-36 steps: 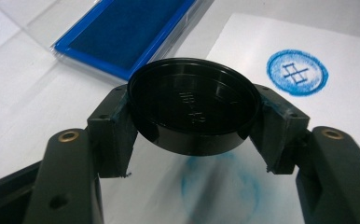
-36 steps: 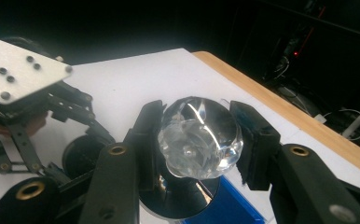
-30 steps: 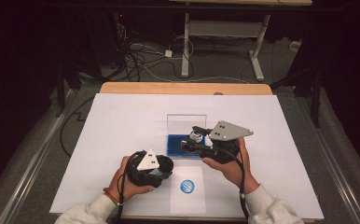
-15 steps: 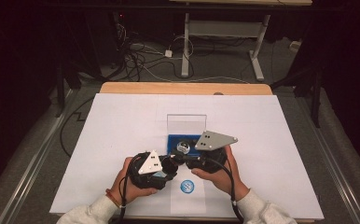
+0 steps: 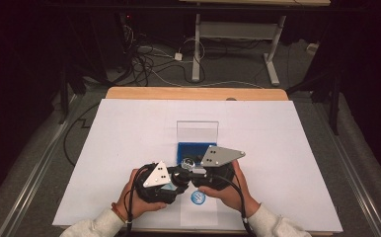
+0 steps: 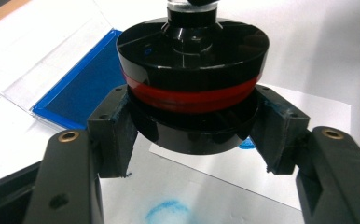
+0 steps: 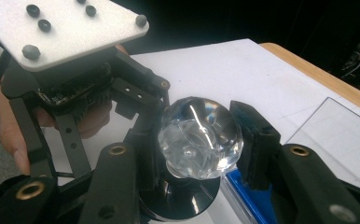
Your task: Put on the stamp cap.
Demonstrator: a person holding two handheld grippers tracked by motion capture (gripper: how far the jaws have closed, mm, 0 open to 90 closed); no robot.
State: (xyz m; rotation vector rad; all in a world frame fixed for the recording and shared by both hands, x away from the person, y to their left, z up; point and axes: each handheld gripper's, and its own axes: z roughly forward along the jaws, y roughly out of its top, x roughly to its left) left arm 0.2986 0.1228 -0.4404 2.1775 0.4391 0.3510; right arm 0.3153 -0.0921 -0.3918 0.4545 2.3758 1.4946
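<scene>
Since a second ago, the right gripper has come down and toward the person, off the blue ink pad in its clear open case, to meet the left gripper. Both now clamp one round black stamp with a red band: the left gripper's jaws press on its black base, the right gripper's jaws close on its clear faceted knob. It hangs above the white paper sheet, near a blue round print.

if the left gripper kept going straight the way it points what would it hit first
Probably the open blue ink pad: it lies just beyond the round black-and-red stamp that the left gripper holds. Depth is unclear, so it might pass above it.
</scene>
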